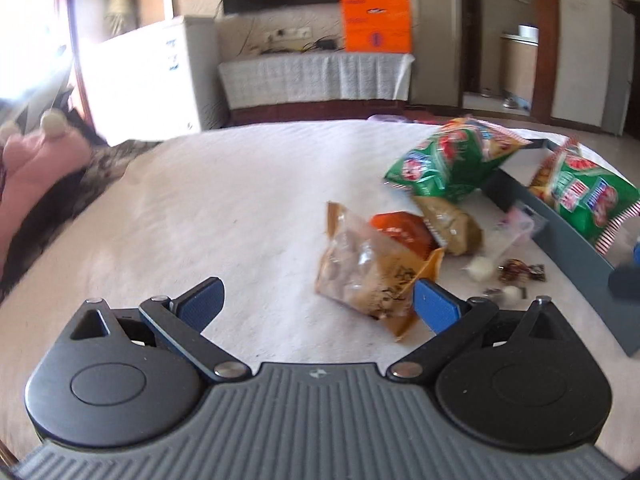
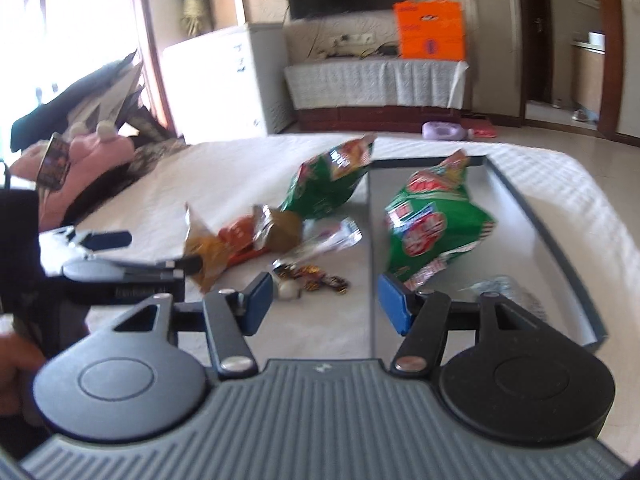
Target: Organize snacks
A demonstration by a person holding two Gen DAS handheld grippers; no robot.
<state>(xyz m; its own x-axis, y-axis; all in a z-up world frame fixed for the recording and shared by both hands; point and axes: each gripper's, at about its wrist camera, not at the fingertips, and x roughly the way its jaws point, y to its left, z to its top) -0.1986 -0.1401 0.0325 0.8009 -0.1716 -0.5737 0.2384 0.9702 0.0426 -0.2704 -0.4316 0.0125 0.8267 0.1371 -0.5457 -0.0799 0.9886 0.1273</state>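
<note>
Snacks lie on a white bed. A clear-and-tan snack bag (image 1: 370,270) lies just ahead of my open, empty left gripper (image 1: 318,300), by its right finger. Behind it are an orange packet (image 1: 402,230), a brown packet (image 1: 450,220) and a green chip bag (image 1: 452,158) leaning on the grey tray's wall (image 1: 560,236). A second green chip bag (image 2: 434,226) lies inside the tray (image 2: 560,256). My right gripper (image 2: 326,304) is open and empty over the tray's left wall. Small wrapped candies (image 2: 316,278) lie just ahead of it. The left gripper (image 2: 120,256) shows at left.
A pink plush (image 1: 36,160) and dark clothes lie at the bed's left edge. A phone (image 2: 54,162) stands by the plush. A crinkled clear wrapper (image 2: 504,286) lies in the tray. Beyond the bed are a white freezer (image 1: 152,76), a TV stand and an orange box (image 1: 376,22).
</note>
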